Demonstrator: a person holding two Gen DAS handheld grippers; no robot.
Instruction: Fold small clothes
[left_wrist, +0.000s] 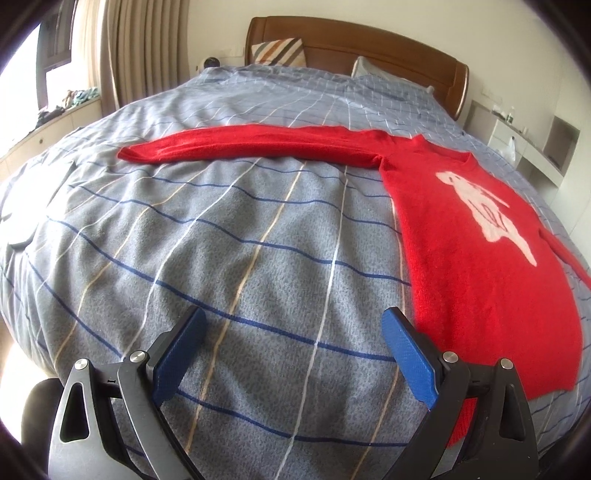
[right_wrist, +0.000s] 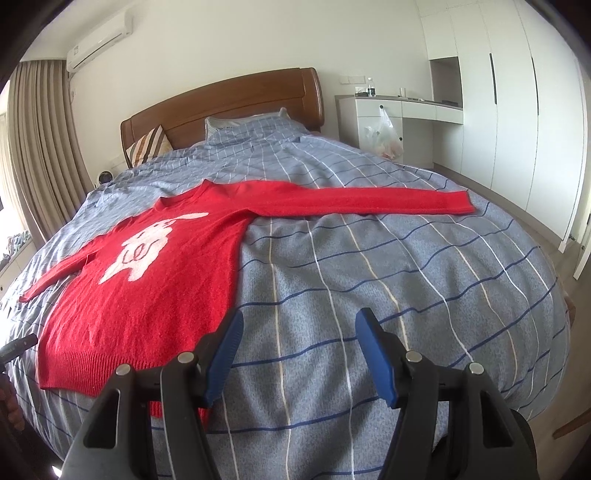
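Left gripper (left_wrist: 293, 325) fingers spread wide, empty, right gripper (right_wrist: 299, 326) likewise, above sweater (right_wrist: 147, 280)

One sweater (left_wrist: 480, 236), two pillows (left_wrist: 280, 51)

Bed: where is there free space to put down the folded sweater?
Bare bedspread lies below the left sleeve and below the right sleeve. The middle is taken by the sweater body. Pillows crowd the headboard.

Left gripper (left_wrist: 293, 325) and right gripper (right_wrist: 299, 325): black angular arms with triangular cutouts, round silver pivot screws, textured blue finger pads (left_wrist: 408, 360).
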